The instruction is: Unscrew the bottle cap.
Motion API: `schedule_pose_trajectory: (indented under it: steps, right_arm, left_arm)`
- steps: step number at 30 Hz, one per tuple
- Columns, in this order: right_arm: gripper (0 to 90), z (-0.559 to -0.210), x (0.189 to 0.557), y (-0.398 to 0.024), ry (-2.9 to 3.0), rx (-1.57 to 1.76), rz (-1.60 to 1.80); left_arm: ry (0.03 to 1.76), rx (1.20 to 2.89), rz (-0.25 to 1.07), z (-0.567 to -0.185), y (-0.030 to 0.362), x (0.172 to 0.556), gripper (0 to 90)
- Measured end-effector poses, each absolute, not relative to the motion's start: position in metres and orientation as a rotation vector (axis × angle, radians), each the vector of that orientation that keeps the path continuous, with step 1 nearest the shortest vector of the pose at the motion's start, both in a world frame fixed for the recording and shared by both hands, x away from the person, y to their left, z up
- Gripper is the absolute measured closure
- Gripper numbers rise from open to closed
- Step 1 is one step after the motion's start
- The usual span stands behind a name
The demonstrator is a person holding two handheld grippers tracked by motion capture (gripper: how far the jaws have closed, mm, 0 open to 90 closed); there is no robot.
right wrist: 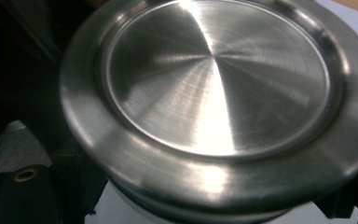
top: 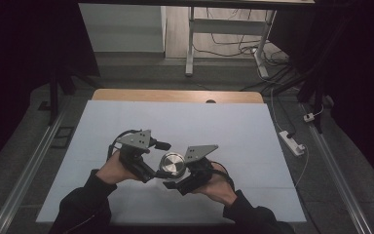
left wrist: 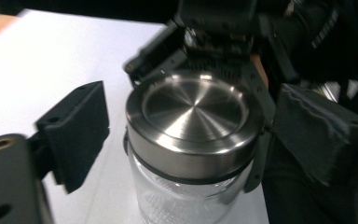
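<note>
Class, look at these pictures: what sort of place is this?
Probably a lab or workshop recording station: a white-covered table, bare metal frame legs, loose cables and a power strip on the grey floor.

1. The left gripper is held near the front edge of the tabletop, its jaws standing apart.
2. The right gripper is just beside it, jaws closed tight.
3. Both forearms enter over the front edge.

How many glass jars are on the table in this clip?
1. A single glass jar with a steel lid sits near the front edge of the white table, between the left gripper and the right gripper. None seems hidden.
</note>
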State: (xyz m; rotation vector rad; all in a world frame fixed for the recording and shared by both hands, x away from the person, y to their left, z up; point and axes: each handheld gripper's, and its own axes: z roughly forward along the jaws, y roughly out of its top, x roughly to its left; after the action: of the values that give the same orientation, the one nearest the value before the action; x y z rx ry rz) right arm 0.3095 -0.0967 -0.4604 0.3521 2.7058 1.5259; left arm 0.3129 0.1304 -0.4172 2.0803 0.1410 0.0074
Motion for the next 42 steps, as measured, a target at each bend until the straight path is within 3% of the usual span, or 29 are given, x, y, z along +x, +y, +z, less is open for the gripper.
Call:
schedule_pose_trajectory:
  steps: [4,8,14,17,23,27,34,38,39,42]
  right_arm:
    - [14.6,-0.460,0.306,-0.093,2.721,0.311,1.508]
    - [14.6,-0.461,0.309,-0.096,2.702,0.372,1.479]
    - [14.6,-0.467,0.321,-0.104,2.624,0.554,1.390]
    - [14.6,-0.466,0.323,-0.107,2.601,0.577,1.401]
    - [14.6,-0.456,0.318,-0.107,2.587,0.516,1.479]
    - [14.6,-0.458,0.318,-0.106,2.614,0.520,1.485]
    - [14.6,-0.460,0.314,-0.099,2.661,0.437,1.530]
    - [14.6,-0.459,0.309,-0.095,2.677,0.386,1.544]
    - [14.6,-0.459,0.308,-0.094,2.678,0.381,1.543]
    - [14.6,-0.459,0.310,-0.096,2.662,0.406,1.528]
  left_arm:
    - [0.096,2.091,0.008,-0.424,0.126,0.311,20.3]
    - [0.198,2.081,0.085,-0.428,0.119,0.310,20.7]
    - [0.480,2.094,0.365,-0.431,0.086,0.294,20.6]
    - [0.503,2.130,0.450,-0.426,0.075,0.288,18.5]
    - [0.391,2.041,0.277,-0.406,0.106,0.294,17.3]
    - [0.296,1.990,0.082,-0.399,0.133,0.306,14.2]
    - [0.197,2.032,0.051,-0.412,0.140,0.316,10.1]
    - [0.128,2.085,0.058,-0.419,0.126,0.314,14.1]
    - [0.118,2.084,0.064,-0.419,0.124,0.312,19.1]
    - [0.182,2.093,0.132,-0.419,0.117,0.307,20.6]
